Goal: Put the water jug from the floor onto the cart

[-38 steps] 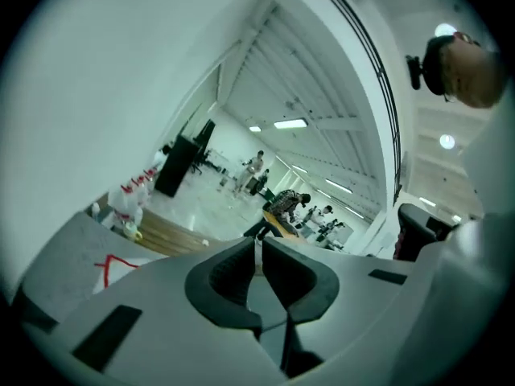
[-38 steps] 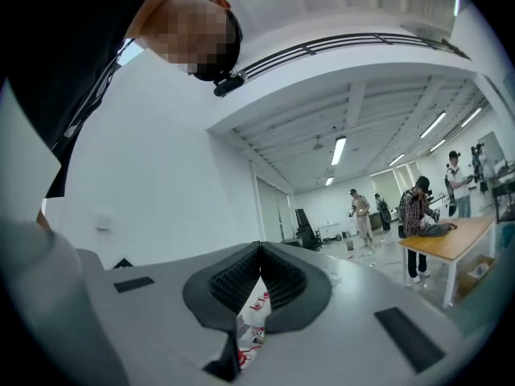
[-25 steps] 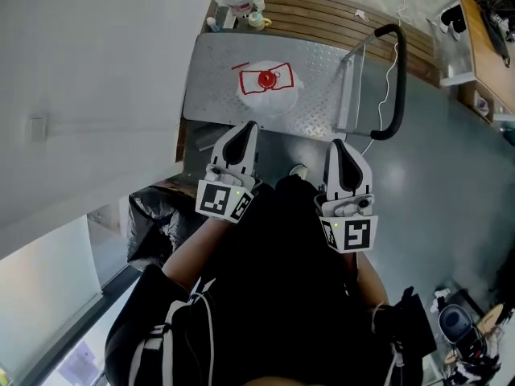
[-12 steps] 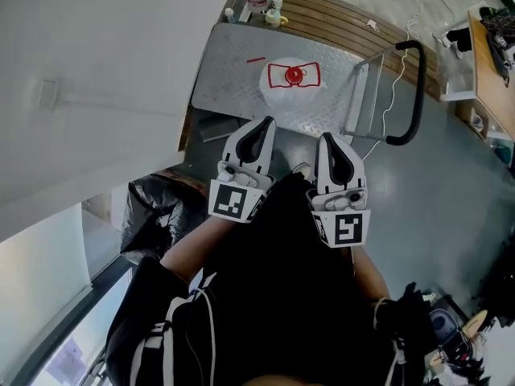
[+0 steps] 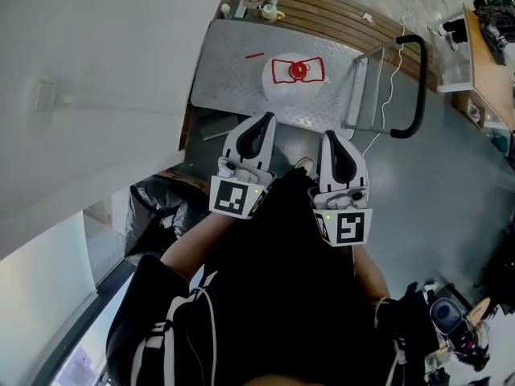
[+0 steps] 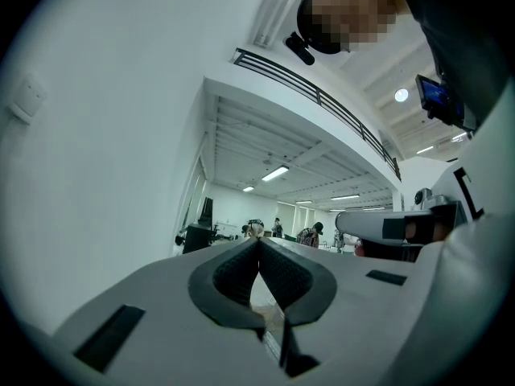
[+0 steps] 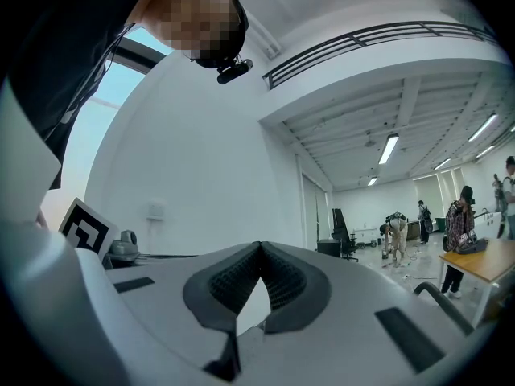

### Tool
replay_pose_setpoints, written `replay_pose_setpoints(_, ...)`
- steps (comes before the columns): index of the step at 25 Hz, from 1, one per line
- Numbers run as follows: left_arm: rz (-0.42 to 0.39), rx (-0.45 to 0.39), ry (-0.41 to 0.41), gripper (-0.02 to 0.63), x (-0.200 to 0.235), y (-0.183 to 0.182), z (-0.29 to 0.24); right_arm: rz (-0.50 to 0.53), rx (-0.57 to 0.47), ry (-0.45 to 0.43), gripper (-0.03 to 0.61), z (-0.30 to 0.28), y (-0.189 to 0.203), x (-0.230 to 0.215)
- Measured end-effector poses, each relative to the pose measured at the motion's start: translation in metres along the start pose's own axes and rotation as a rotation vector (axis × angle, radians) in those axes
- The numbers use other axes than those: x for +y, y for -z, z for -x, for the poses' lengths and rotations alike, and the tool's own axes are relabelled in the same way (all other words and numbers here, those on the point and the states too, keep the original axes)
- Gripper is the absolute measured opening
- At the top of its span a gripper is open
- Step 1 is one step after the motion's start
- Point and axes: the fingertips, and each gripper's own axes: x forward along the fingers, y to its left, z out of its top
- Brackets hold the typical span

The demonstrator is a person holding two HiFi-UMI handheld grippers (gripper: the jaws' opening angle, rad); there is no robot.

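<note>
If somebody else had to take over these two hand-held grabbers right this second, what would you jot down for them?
Left gripper: shut, empty, held in front of the person's body.
Right gripper: shut, empty, beside the left one.
Water jug: upright on the cart deck, clear of both grippers.
Done: the jug is on the cart, not on the floor.
Left: apparently nothing; perhaps check that it stands steady.

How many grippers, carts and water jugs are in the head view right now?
grippers: 2 (left gripper, right gripper), both shut and empty
cart: 1
water jug: 1, standing on the cart
Total: 4
</note>
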Motion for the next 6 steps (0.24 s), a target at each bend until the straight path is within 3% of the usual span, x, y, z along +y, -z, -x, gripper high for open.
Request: replay_pose_setpoints(6, 0.003, 0.01, 0.009, 0.017, 0.013, 0.007, 0.002, 0.006, 0.008, 0.003, 0.014, -0.007, 0.008, 0.009)
